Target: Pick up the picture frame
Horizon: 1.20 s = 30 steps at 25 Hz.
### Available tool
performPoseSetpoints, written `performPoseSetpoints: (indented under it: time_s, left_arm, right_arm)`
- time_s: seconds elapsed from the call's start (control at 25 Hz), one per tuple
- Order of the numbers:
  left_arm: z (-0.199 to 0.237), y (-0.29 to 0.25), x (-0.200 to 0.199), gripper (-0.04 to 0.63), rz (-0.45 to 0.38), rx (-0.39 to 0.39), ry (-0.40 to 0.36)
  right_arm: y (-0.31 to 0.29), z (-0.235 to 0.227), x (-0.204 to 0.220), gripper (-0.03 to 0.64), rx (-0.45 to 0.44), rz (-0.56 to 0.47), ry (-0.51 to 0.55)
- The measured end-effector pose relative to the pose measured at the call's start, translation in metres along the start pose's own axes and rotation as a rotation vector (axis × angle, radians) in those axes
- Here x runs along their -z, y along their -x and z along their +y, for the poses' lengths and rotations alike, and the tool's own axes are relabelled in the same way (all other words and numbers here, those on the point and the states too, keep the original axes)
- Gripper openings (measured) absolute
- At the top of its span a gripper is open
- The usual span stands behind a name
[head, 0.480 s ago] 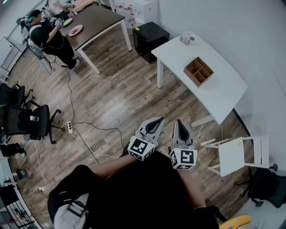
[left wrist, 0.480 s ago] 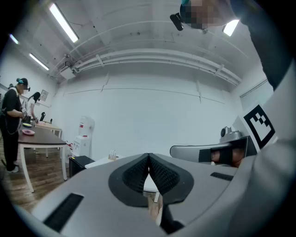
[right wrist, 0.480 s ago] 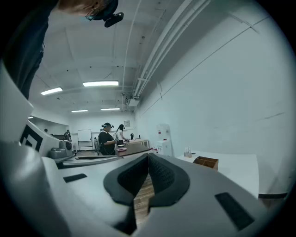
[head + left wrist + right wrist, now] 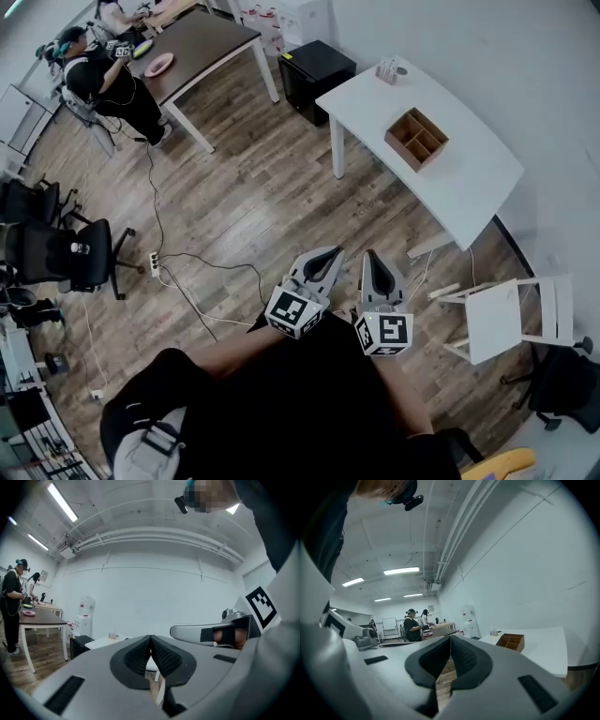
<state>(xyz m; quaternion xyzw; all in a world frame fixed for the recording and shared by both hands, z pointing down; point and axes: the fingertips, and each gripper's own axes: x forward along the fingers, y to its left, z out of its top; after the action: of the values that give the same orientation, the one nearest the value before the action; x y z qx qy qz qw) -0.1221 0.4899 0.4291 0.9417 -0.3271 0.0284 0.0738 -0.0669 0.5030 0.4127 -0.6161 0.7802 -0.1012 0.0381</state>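
I see no picture frame in any view. In the head view my left gripper [image 4: 329, 253] and right gripper [image 4: 376, 254] are held side by side above the wooden floor, in front of my body. Both point level towards a white table [image 4: 469, 192]. The left gripper view has its jaws [image 4: 150, 640] pressed together with nothing between them. The right gripper view has its jaws [image 4: 450, 639] closed the same way, empty.
A wooden divided box [image 4: 416, 138] and a small holder [image 4: 387, 70] stand on the white table. A white chair [image 4: 497, 321] stands to its right, a black cabinet [image 4: 317, 80] behind. Cables [image 4: 192, 286] cross the floor. A person [image 4: 98, 80] works at a brown table [image 4: 206, 42].
Both grippers have kept their place and stayed closed. The head view has shifted slightly, so the white table and the chair sit a little differently in the picture.
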Motion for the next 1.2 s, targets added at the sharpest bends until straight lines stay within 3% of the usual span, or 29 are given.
performPoseSetpoints:
  time_s: [0.36, 0.68, 1.0, 1.2]
  left_arm:
    - [0.007, -0.004, 0.011, 0.015, 0.017, -0.013, 0.023]
    - [0.028, -0.046, 0.014, 0.015, 0.041, 0.032, 0.033]
    - [0.087, -0.111, 0.002, 0.015, 0.052, 0.074, 0.072]
    - [0.144, -0.15, -0.005, 0.015, 0.072, 0.08, 0.128]
  right_arm:
    - [-0.005, -0.014, 0.016, 0.035, 0.024, 0.017, -0.05]
    - [-0.039, -0.037, 0.019, 0.035, 0.067, 0.056, -0.027]
    - [-0.121, -0.059, 0.016, 0.035, 0.067, 0.108, -0.025]
    - [-0.194, -0.072, 0.002, 0.035, 0.104, 0.115, 0.032]
